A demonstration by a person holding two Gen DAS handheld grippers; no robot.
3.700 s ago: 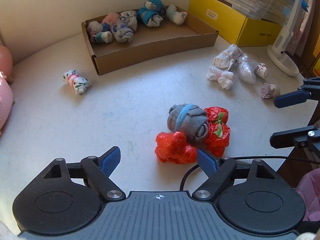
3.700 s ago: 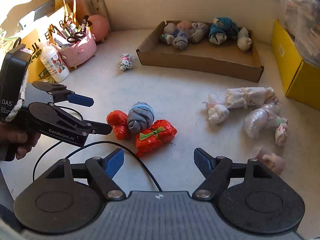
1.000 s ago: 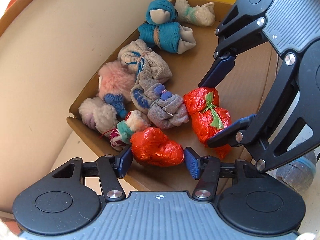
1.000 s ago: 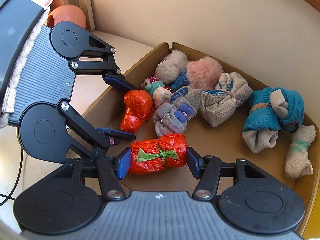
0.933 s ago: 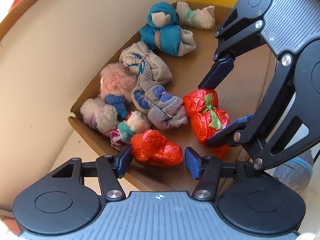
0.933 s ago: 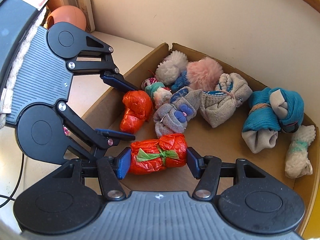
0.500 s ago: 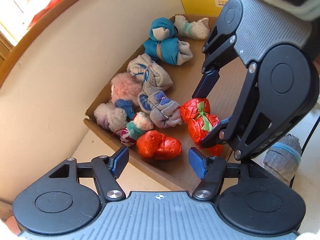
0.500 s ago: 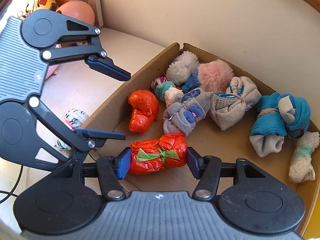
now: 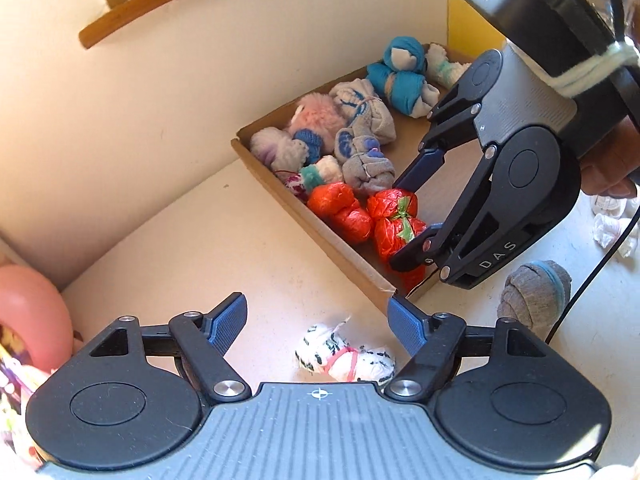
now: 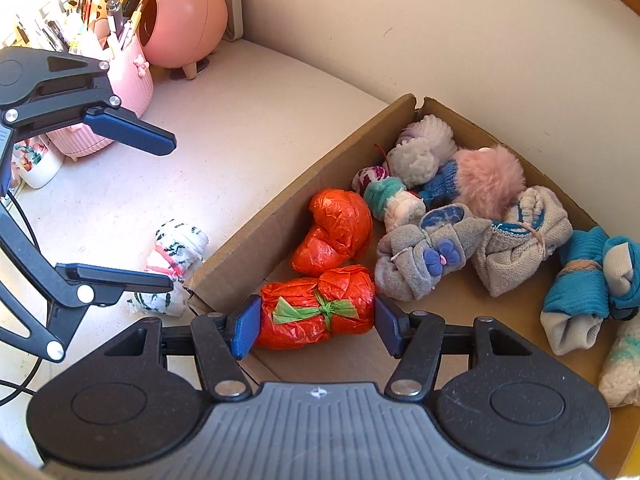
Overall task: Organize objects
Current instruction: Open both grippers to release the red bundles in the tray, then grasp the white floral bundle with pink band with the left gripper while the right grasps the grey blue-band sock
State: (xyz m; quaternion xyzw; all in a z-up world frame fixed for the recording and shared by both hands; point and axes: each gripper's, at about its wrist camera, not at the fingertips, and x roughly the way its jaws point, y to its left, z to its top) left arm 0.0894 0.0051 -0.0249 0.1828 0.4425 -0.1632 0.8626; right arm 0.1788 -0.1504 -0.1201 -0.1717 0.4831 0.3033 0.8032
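While tilted steeply down, right claw [image 10: 316,320] gripping red bundle [image 10: 316,312]; left claw [image 9: 318,322] wide, empty, just opening.

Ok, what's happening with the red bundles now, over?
Left gripper open, empty, fingers just widened. Right gripper gripping the green-tied red bundle in the box. Other red bundle already in. Nothing blocking.

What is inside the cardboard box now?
The cardboard box holds rolled sock bundles and two red bundles. The right gripper covers part of its floor.
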